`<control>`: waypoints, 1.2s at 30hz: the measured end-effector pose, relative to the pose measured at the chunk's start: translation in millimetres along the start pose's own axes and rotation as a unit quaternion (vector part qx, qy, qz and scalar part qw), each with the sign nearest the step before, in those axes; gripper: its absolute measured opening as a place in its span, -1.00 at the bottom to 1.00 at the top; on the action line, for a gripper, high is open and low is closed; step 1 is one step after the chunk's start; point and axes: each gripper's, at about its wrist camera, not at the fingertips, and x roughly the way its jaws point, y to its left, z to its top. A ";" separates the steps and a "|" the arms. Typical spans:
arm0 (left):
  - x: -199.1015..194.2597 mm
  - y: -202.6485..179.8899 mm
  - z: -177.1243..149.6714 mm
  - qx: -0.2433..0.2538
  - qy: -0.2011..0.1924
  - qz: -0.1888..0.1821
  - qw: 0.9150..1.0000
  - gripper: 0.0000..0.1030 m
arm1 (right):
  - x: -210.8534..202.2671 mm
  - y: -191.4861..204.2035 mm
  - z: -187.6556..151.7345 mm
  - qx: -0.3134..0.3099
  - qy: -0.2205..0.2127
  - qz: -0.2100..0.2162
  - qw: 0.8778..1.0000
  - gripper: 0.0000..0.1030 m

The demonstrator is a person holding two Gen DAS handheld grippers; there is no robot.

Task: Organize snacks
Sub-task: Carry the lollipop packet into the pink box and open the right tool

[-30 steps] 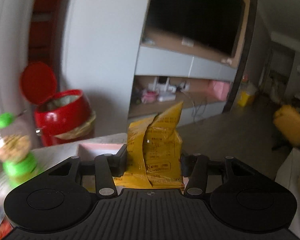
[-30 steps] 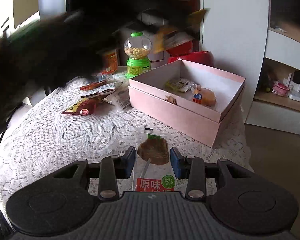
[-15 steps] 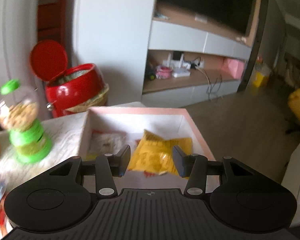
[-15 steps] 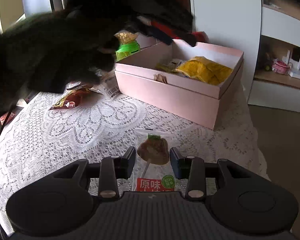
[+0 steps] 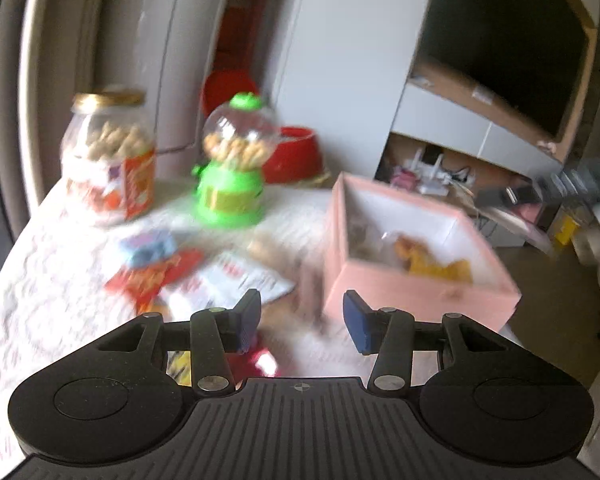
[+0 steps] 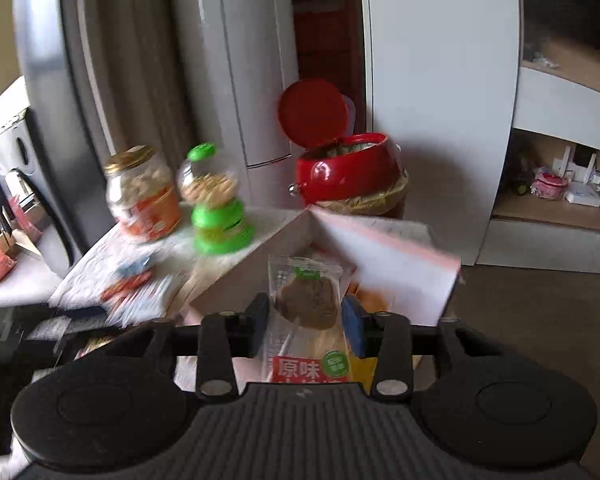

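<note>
Between the fingers of the right gripper (image 6: pixel 307 320) we see a clear snack packet (image 6: pixel 306 320), standing roughly upright with its lower, red-printed end tucked toward the gripper body; the jaws are opening, yet the blue pad on one side and the dark pad on the other lie against the wrapper's edges, so we read the packet as held. Through the transparent film we make out a brown, rounded piece with a pale stick running down from it, a small green mark above it, and white characters on the red band with a green round label beside them. The packet hangs over the near corner of the pink box (image 6: pixel 396 268), whose inside is white.

In the left wrist view we find the left gripper (image 5: pixel 302 318) with its jaws well apart and nothing between them, held above the lace tablecloth (image 5: pixel 40 280). The same pink box (image 5: pixel 416 292) sits just beyond its right finger and holds a yellow packet (image 5: pixel 440 268). Loose snack packets (image 5: pixel 156 268) lie blurred on the cloth to the left, with a green candy dispenser (image 5: pixel 232 168) and a gold-lidded jar (image 5: pixel 110 156) behind them
</note>
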 end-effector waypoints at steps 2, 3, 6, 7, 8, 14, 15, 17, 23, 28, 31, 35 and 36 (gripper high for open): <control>0.2 4.8 -10.3 -0.005 0.010 -0.006 1.000 -0.01 | 17.8 1.2 8.9 -0.002 0.019 -0.025 0.999 -0.17; 1.5 6.1 -14.3 -0.005 0.015 -0.010 1.000 -0.01 | 24.8 6.2 9.9 -0.011 0.024 -0.030 0.999 -0.17; 6.7 4.1 -23.6 0.011 0.023 -0.011 1.000 -0.01 | 36.4 24.5 9.4 -0.029 0.033 -0.013 0.999 -0.16; 8.7 4.6 -25.3 0.015 0.024 -0.013 1.000 -0.01 | 40.1 31.2 9.8 -0.033 0.036 -0.004 0.999 -0.16; 10.5 4.3 -27.8 0.018 0.025 -0.015 0.999 -0.01 | 43.6 40.4 9.6 -0.039 0.039 0.004 0.998 -0.16; 15.3 -0.4 -35.5 0.022 0.028 -0.032 0.999 -0.01 | 78.3 96.5 24.1 -0.077 0.058 0.032 0.995 -0.07; 14.5 -1.1 -36.3 0.025 0.029 -0.031 0.999 -0.01 | 86.4 106.5 28.7 -0.080 0.063 0.036 0.994 -0.07; 12.1 -0.3 -37.9 0.026 0.028 -0.025 0.999 -0.01 | 109.4 122.1 37.2 -0.072 0.094 0.053 0.992 -0.08; 4.6 20.3 -39.7 -0.020 0.015 -0.038 0.999 -0.02 | 177.1 163.4 35.7 -0.100 0.153 0.010 0.983 -0.31; -9.3 41.4 -41.8 -0.057 -0.005 -0.030 0.998 -0.02 | 196.2 171.2 24.9 -0.098 0.186 -0.002 0.978 -0.39; -22.9 55.9 -42.8 -0.085 -0.025 -0.024 0.996 -0.02 | 181.0 174.6 14.7 -0.105 0.186 0.020 0.977 -0.45; -30.6 71.2 -41.1 -0.108 -0.039 -0.003 0.993 -0.02 | 156.3 180.5 -3.3 -0.111 0.195 0.076 0.972 -0.48; -30.5 73.1 -40.7 -0.111 -0.037 0.005 0.993 -0.02 | 150.6 182.1 -6.7 -0.111 0.197 0.087 0.970 -0.48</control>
